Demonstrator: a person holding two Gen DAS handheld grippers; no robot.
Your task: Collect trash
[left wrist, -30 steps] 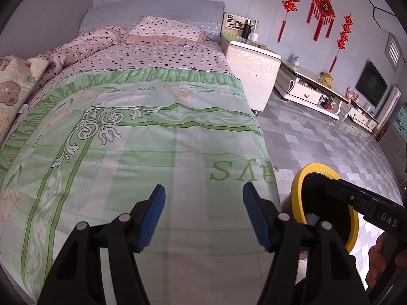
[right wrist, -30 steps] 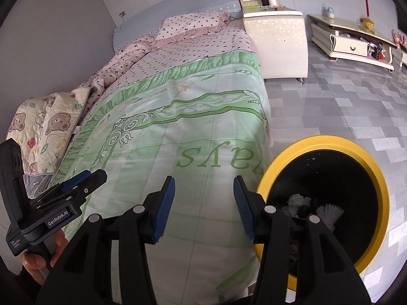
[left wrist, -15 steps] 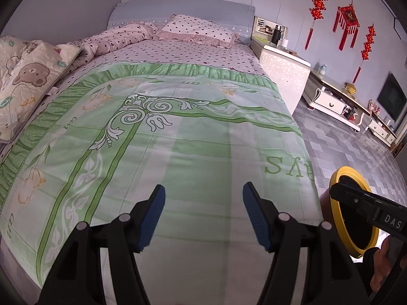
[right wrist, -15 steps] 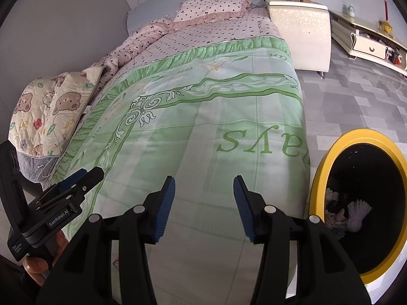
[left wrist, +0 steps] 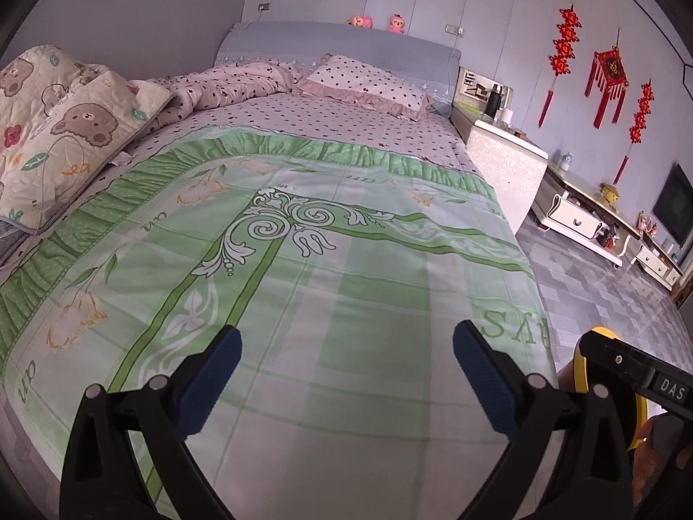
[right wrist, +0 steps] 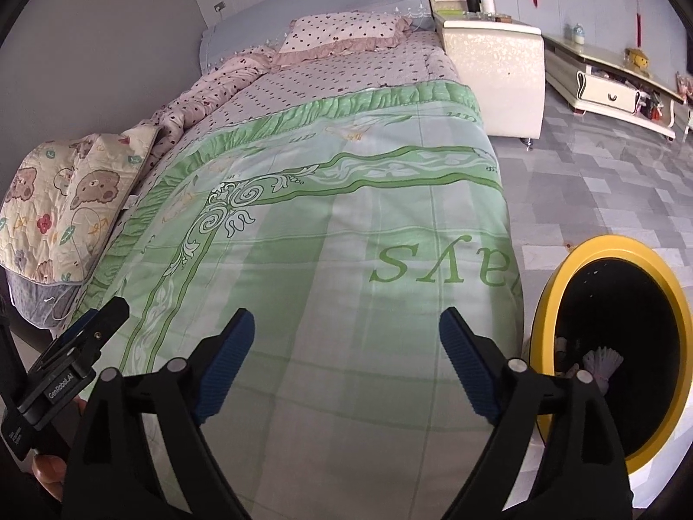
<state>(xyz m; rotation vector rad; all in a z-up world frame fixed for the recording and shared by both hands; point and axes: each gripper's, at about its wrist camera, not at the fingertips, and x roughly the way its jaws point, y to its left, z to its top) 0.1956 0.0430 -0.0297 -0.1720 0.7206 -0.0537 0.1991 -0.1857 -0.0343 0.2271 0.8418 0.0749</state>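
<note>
Both grippers hang over the foot of the bed [left wrist: 346,260]. The left gripper [left wrist: 346,372] and right gripper [right wrist: 346,359] are each opening, jaws wide, nothing between them.

The bin [right wrist: 558,286], yellow-rimmed, stands on the floor just beside the bed's foot corner. Inside it lie pale crumpled scraps [right wrist: 602,362], apparently paper or tissue. No loose trash shows on the bed or on the floor near it; collection looks largely done, or the rest lies out of view.

Judged handling: such scraps are light, soft and crushable, not slippery. Pinch across the bulk of a wad, not a loose edge, which may tear.
</note>
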